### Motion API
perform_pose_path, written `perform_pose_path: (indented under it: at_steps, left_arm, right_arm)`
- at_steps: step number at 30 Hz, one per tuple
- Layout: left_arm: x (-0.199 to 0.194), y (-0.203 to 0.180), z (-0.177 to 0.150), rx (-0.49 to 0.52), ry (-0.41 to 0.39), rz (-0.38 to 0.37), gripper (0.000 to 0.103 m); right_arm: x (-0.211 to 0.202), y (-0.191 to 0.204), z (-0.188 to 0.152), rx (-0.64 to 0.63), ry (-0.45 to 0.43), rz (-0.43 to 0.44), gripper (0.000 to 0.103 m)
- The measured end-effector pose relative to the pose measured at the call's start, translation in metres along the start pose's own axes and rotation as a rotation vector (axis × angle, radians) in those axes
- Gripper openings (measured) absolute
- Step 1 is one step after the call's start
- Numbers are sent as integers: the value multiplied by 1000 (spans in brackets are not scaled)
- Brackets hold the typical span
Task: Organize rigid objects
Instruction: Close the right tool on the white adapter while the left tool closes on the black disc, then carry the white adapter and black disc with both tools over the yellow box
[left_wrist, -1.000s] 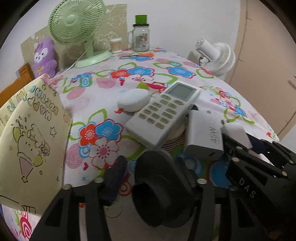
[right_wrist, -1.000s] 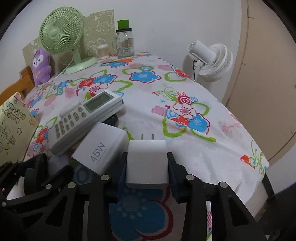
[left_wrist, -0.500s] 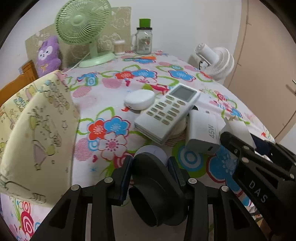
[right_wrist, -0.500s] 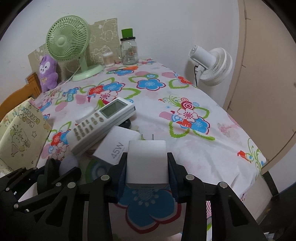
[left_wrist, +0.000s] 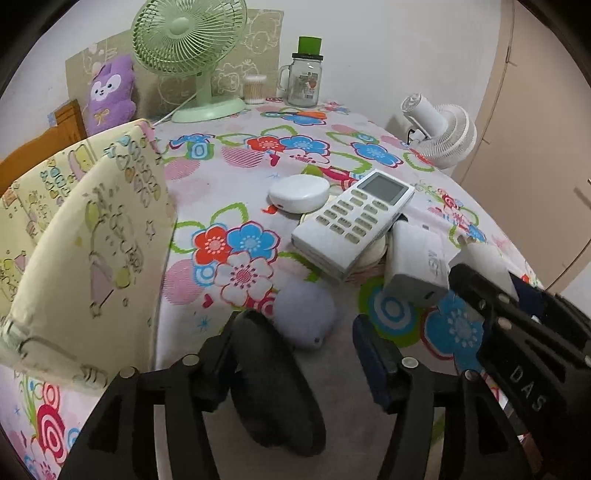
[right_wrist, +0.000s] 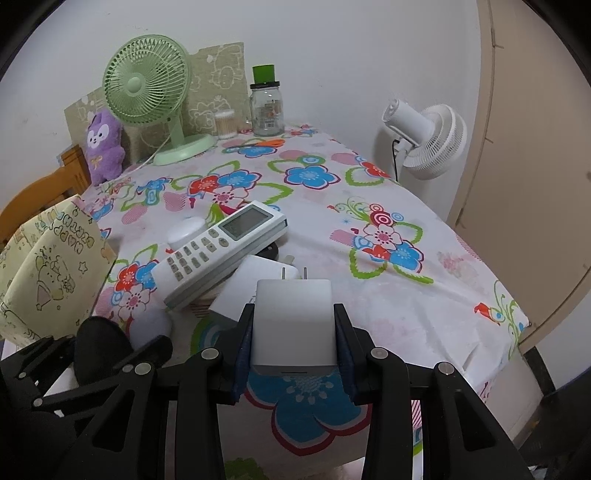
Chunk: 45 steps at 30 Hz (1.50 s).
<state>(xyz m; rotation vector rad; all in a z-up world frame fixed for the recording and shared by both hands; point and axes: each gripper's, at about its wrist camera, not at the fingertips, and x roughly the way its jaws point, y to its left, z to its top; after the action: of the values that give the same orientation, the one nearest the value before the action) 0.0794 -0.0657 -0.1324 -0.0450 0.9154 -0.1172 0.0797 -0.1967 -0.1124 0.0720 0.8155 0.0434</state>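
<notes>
right gripper (right_wrist: 293, 354) clamped on white plug adapter (right_wrist: 293, 325), near edge | left gripper (left_wrist: 295, 354) opening, black round thing (left_wrist: 273, 384) against one pad | remote (left_wrist: 354, 218), 45W charger (left_wrist: 413, 269) mid-table, unsorted | bag (left_wrist: 85, 251) far left

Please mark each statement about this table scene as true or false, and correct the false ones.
1. The right gripper holds a white charger between its pads. True.
2. The remote control lies flat on the tablecloth alone. False: it rests tilted on other items.
3. The left gripper is clamped on the black round object. False: its jaws are opening, and the right pad is clear of the object.
4. A green fan stands at the far end of the table. True.
</notes>
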Motion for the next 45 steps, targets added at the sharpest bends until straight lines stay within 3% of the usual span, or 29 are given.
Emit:
perform_pose_path:
  at_steps: [3, 6, 12, 34, 45]
  left_arm:
    - [-2, 4, -6, 1, 11, 14, 63]
    - [-3, 9, -11, -5, 13, 44, 35]
    - [-13, 16, -13, -24, -20, 26, 20]
    - [-60, 9, 22, 23, -134, 39, 19]
    - [-84, 23, 37, 15, -144, 32, 19]
  right_arm:
    - [-2, 4, -1, -6, -3, 4, 42]
    - [-4, 10, -3, -16, -1, 15, 42]
    - [-6, 20, -7, -37, 8, 34, 42]
    - [-33, 34, 22, -50, -31, 59, 43]
    - [-55, 52, 44, -79, -57, 83, 43]
